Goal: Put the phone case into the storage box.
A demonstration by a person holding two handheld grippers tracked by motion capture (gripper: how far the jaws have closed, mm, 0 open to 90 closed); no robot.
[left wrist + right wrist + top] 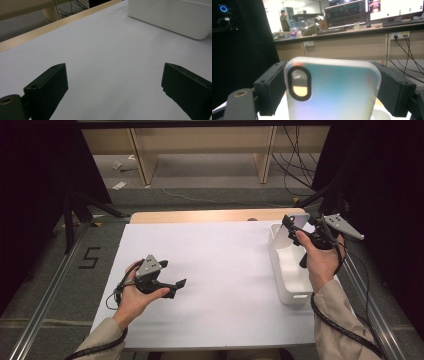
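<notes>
White table (215,265), right hand (320,262) raised upright

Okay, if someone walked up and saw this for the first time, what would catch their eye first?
Most likely the frosted, pastel-tinted phone case clamped between the jaws of the right claw, held up above the white bin at the table's right edge. Next, the left claw with its jaws wide apart and nothing between them, held low over the bare white table top on the left.
</notes>
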